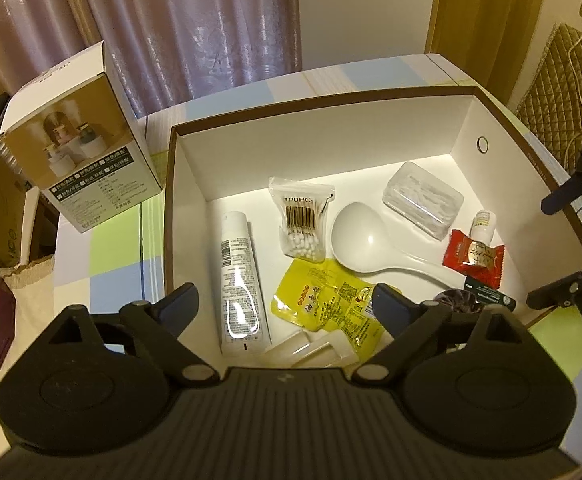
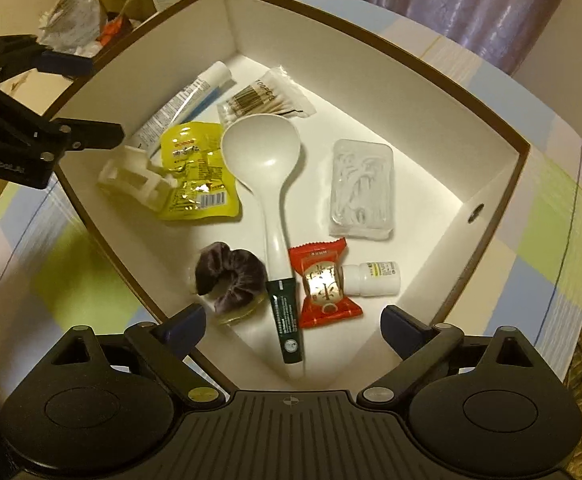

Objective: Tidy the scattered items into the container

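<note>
My left gripper (image 1: pixel 287 306) and right gripper (image 2: pixel 293 326) both hang spread wide and empty above the brown-rimmed white box (image 1: pixel 503 120). Inside lie the white spoon (image 2: pixel 269 168) at centre frame, yellow pouch (image 2: pixel 195 176) left, red sachet (image 2: pixel 323 284) lower centre; bare floor shows toward the upper right wall.

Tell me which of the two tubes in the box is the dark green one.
The small dark green tube lying against the white spoon's handle, beside the red candy wrapper. The other tube is longer and white, along the box's far wall.
</note>
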Demonstrator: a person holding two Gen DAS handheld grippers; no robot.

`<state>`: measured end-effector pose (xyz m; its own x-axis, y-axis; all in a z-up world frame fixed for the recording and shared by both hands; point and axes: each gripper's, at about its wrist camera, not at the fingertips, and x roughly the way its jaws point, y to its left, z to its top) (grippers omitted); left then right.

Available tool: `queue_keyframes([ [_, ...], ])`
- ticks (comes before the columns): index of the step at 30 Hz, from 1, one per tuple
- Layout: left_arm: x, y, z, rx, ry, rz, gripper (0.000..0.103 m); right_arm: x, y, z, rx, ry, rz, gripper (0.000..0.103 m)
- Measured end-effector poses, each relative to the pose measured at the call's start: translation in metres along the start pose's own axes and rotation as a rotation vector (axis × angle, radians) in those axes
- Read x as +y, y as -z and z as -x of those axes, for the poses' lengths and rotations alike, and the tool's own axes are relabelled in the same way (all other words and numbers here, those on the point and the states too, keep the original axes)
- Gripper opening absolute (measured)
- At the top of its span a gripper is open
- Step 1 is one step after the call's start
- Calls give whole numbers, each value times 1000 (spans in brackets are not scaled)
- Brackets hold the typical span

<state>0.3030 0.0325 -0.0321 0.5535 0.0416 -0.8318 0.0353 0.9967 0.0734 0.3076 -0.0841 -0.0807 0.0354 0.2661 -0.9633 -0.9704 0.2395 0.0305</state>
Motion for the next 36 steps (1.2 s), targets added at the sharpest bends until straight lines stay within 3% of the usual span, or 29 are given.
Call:
queue_keyframes([
  [8,-3,4,11,-9,-10,16,95,-2,5,3,-29,-3,-68,99],
  [17,-1,11,28,-38,-37,50,96,4,23,16,-182,-22,-248,99],
  [24,-15,27,44,-72,-152,16,102,18,42,31,-311,14,-357,99],
  [36,-31,52,89,-143,-145,19,102,44,73,62,-434,64,-455,99],
])
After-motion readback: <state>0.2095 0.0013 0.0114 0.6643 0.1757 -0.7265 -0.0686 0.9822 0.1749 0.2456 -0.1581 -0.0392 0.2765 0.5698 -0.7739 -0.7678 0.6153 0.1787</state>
